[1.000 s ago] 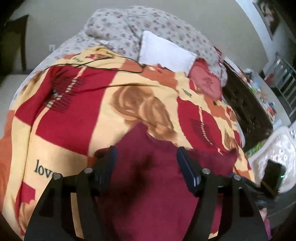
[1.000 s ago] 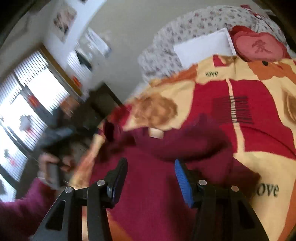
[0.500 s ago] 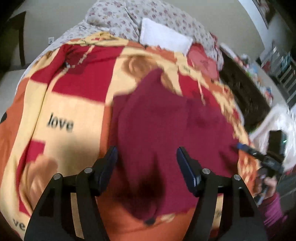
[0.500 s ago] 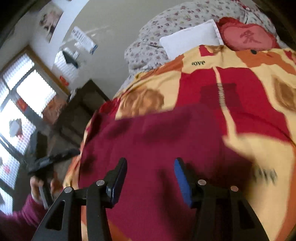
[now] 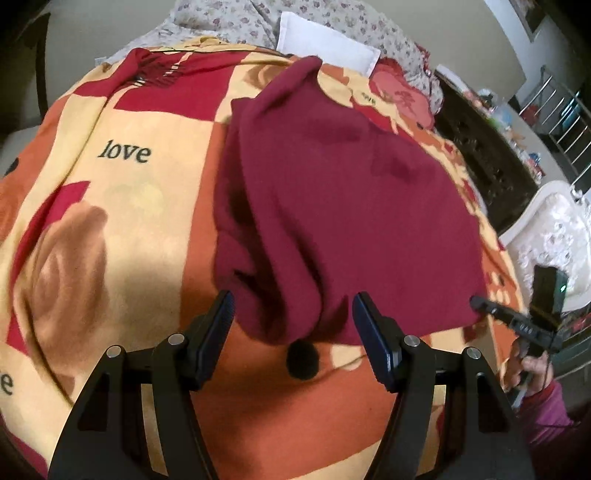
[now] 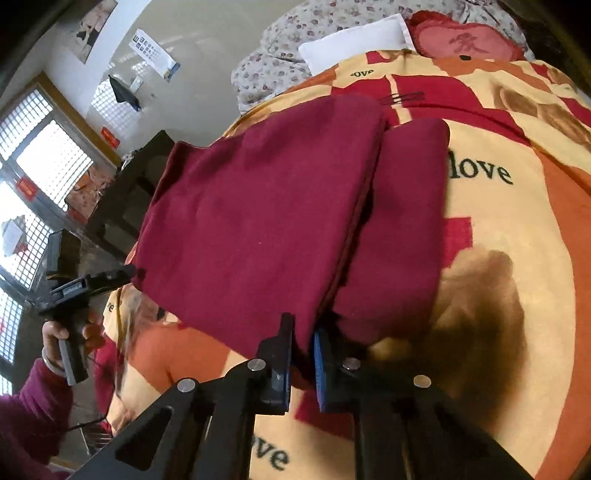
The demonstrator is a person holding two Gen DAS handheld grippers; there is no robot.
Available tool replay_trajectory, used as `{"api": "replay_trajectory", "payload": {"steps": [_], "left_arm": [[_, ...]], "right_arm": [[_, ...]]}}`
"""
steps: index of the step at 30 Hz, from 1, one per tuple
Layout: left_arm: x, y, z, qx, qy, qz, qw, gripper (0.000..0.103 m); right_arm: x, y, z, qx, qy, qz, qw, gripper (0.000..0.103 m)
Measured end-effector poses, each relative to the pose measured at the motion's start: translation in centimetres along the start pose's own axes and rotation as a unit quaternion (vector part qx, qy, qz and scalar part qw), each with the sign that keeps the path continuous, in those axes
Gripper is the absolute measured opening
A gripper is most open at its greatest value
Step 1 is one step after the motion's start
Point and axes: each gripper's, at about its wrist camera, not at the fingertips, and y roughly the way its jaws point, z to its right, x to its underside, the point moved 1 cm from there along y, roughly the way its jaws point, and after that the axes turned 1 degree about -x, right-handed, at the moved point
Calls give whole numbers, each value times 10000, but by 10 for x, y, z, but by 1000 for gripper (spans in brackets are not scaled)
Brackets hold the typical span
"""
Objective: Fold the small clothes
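A dark red garment [image 5: 332,192] lies on a bed covered by a red, orange and cream blanket [image 5: 122,206] with "love" printed on it. My left gripper [image 5: 291,314] is open, its fingers on either side of the garment's near bunched edge. In the right wrist view the garment [image 6: 251,206] lies folded, a narrower part sticking out on its right. My right gripper [image 6: 303,345] is shut on the garment's near edge at the fold line. The left gripper also shows in the right wrist view [image 6: 107,278], and the right gripper in the left wrist view [image 5: 491,308], each at a corner of the garment.
A white pillow [image 5: 325,44], a red heart cushion [image 6: 461,40] and a flowered quilt [image 5: 332,14] lie at the head of the bed. Dark furniture [image 5: 487,162] and a white chair [image 5: 554,229] stand beside the bed. Windows [image 6: 33,155] are at the left.
Both grippers have drawn back toward the garment's near edge. The right gripper has closed on that edge. The garment now lies flatter and folded.
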Motion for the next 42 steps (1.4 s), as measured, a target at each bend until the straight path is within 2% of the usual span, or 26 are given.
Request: {"api": "replay_trajectory", "payload": {"steps": [2,5,7,10,14,16,18,20,22,26,28,30,33,34,35,39,42], "left_arm": [[3,-5,0,-54,83,43,9999,67],[8,-7,-1,-34,129,30,9999,67],[9,-2,-2,-80,149,-14,9999,67],[11,8,-3,-183,167,-108,9996,67],[10,9,-7,-31,179,-141,9997,66],[6,8,-7,81,280,-109,9995,66],[2,8,-7,182,368,-107,9991,61],[-1,9,-9,311,349,-184,9987,52],[-2,6,-11,451,292,-206,9983,48],[-4,-2,-17,411,348,-166,9984,48],[-4,-2,-20,562,335,-208,9976,48],[-5,2,-17,507,398,-245,9976,48],[-6,11,-14,410,450,-272,9978,47],[-5,13,-14,395,439,-266,9979,34],[-6,15,-15,402,423,-297,9979,13],[-8,24,-22,323,346,-485,9977,8],[-12,16,-26,234,290,-359,9987,6]], "right_arm": [[-6,-12,-8,323,-386,0,9987,6],[-15,-30,-3,501,-428,117,9978,5],[-13,-26,4,647,-369,2,9972,5],[-5,-10,10,627,-268,-215,9974,5],[-8,-21,10,311,-18,-89,9995,5],[-9,-26,7,395,-103,-85,9991,5],[-9,-27,6,433,-85,-127,9989,5],[-8,-26,7,376,75,-95,9992,5],[-8,-28,5,255,228,-37,9994,6],[-12,-36,-9,77,163,220,9996,6],[-16,-39,-18,-66,90,351,9993,6],[-19,-32,-24,-324,117,291,9990,6],[-19,-11,-27,-328,167,90,9993,6],[-18,-4,-27,-360,208,9,9991,6],[-17,3,-27,-420,273,-55,9987,6],[-13,20,-31,-468,365,-207,9980,6],[-13,25,-38,-513,322,-248,9979,6]]}}
